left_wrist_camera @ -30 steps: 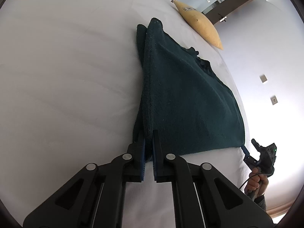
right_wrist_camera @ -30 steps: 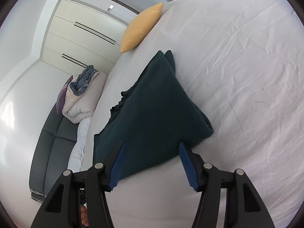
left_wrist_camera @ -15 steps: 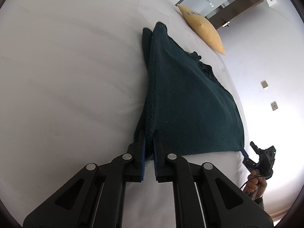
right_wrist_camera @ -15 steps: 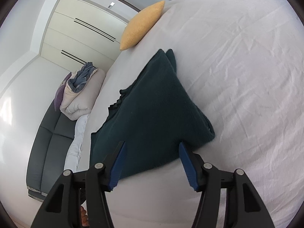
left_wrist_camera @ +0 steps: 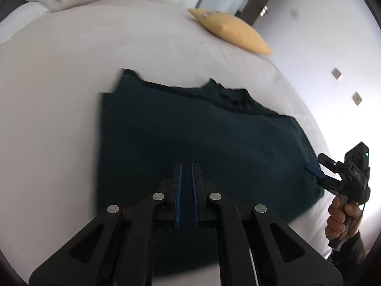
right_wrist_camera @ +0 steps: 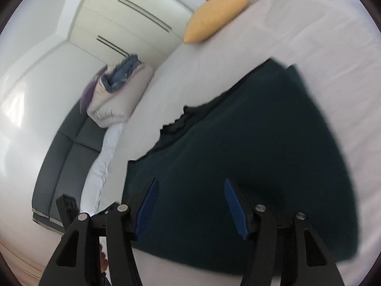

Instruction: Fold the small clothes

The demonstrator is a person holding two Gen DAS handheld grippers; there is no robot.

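Observation:
A dark teal garment lies folded flat on the white bed, with a ruffled edge on its far side. My left gripper hovers over the garment's near half, its blue pads almost together and nothing seen gripped between them. In the left wrist view my right gripper is at the garment's right edge, held by a person's hand. In its own view the right gripper stands open above the garment, which shows between its fingers without touching the pads.
A yellow pillow lies at the bed's far side, and also shows as the pillow in the right wrist view. A bundled duvet sits on a grey sofa beside the bed. Wardrobe doors stand behind.
Both grippers have swung in over the garment. The left one left the near-left corner and now sits above the middle. The right one advanced past the near edge, still open.

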